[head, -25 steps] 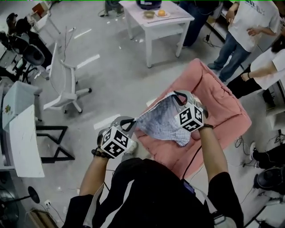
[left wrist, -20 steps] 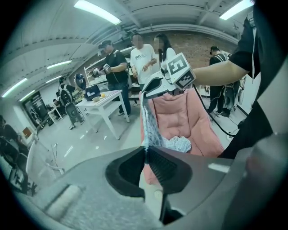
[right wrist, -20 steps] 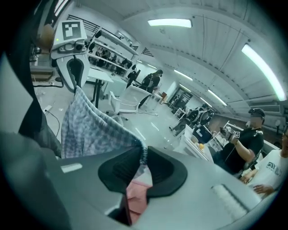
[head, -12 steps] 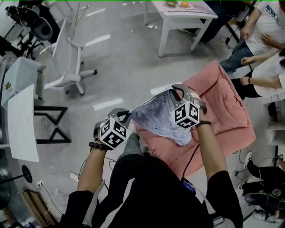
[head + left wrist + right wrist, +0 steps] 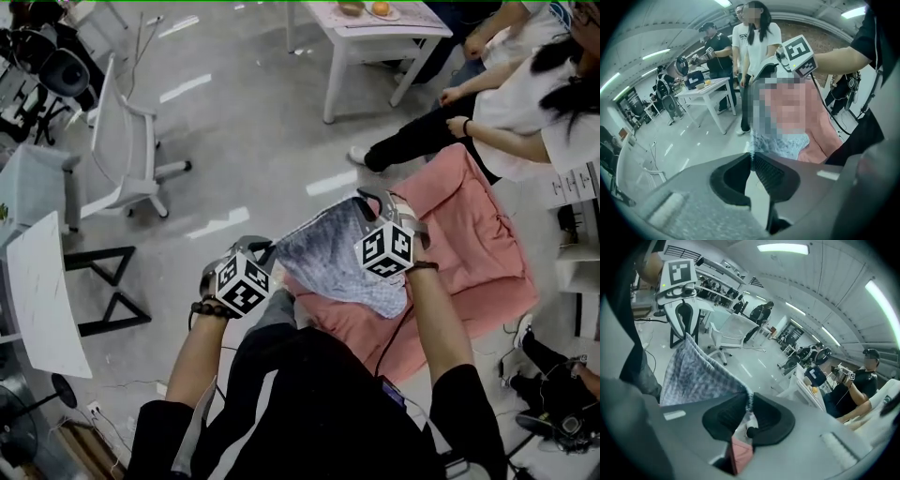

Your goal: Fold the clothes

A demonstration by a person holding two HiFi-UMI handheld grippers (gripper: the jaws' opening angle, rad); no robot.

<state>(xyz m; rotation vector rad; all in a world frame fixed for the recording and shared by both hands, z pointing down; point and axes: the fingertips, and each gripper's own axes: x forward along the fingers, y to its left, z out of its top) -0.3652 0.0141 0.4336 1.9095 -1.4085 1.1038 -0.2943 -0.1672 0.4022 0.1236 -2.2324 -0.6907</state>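
Holding the blue-grey garment [image 5: 330,251] in the air by 2 corners of 1 edge, stretched between both hands. Pinching the near-left corner with the left gripper [image 5: 266,253]: narrow, almost closed, pads pressed on the hem, with fabric running straight out from the tips in the left gripper view. Pinching the far-right corner the same way with the right gripper [image 5: 373,201]: narrow on the edge of the cloth, with a scrap of pink visible under the tips in the right gripper view.

Hanging over the near-left part of the pink cloth [image 5: 478,253] spread at right, lower edge sagging toward it. Touching or just above: cannot tell.

Against 1 second ago: same 2 grips, same span, no slack let in, no corner released. Carried along while the head view swung: the white table [image 5: 370,37] now sits further left at the far edge. A seated person's leg [image 5: 412,141] now lies just beyond the far-left side of the pink cloth.

Judged from this: no fold made yet, only carrying and lining up. Next move likely calls for lowering the garment flat, keeping the top edge taut until the body of the fabric lands. Risks: landing creased, dragging the pink cloth underneath, or swinging into the bystanders nearby.
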